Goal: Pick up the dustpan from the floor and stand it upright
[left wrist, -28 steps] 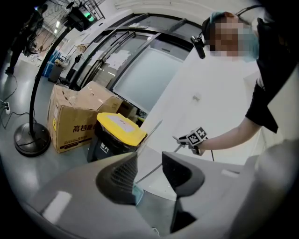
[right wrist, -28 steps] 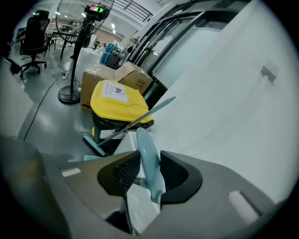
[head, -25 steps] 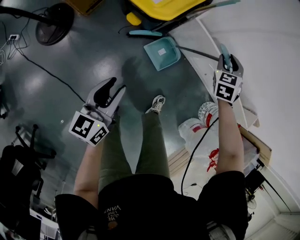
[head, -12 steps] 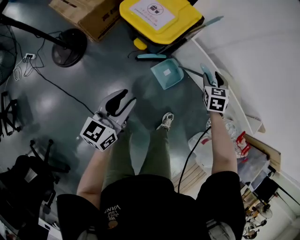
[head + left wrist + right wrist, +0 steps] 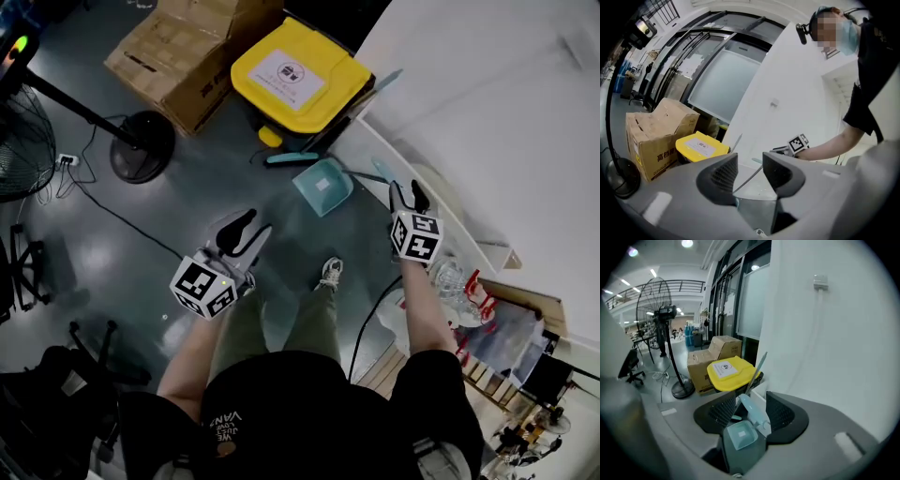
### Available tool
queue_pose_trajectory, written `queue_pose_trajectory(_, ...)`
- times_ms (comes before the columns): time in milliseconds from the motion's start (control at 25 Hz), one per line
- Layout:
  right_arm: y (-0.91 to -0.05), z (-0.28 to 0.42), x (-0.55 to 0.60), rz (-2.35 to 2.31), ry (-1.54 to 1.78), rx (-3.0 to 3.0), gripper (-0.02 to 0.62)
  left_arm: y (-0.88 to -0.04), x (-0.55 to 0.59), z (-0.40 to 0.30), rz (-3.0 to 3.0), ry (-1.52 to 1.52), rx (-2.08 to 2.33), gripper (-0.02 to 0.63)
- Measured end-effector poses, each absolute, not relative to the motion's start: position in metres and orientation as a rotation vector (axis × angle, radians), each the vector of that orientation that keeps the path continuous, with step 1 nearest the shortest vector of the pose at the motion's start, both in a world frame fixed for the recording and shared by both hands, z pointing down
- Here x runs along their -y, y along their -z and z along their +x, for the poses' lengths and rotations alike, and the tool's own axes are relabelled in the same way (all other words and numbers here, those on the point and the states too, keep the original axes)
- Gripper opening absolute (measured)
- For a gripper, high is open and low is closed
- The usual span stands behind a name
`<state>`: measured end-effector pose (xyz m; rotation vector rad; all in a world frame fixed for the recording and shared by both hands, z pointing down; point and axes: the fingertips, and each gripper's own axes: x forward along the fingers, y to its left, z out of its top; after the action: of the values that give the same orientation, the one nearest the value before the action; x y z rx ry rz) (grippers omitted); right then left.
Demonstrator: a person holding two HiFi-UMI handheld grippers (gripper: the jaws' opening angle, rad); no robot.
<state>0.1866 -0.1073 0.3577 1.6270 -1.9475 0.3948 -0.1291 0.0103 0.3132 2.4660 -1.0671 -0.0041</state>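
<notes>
Where the right gripper (image 5: 408,193) hangs: jaws spread wide, gripping nothing; the handle tip of the dustpan (image 5: 323,185) is just ahead of them
left gripper (image 5: 251,226): jaws apart, empty, over the grey floor (image 5: 197,202)
dustpan: teal, pan down on the floor, handle rising against the white ledge (image 5: 375,150)
beyond it: teal brush (image 5: 291,157), yellow-lidded bin (image 5: 300,75), cardboard box (image 5: 187,52)

The dark glossy floor (image 5: 84,267) carries a cardboard box (image 5: 183,52) and a yellow-lidded bin (image 5: 298,75) at the top of the frame, a round fan base (image 5: 142,147) at upper left, and the teal dustpan (image 5: 323,185) just below the bin.
</notes>
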Motion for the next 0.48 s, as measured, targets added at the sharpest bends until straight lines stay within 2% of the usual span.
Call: queue_pose_trajectory(480,-0.276,0.136,0.016,1.831,-0.564,2.176,0.175,-0.244,-0.009,-0.115,2.574,0.081,1.024,0.173)
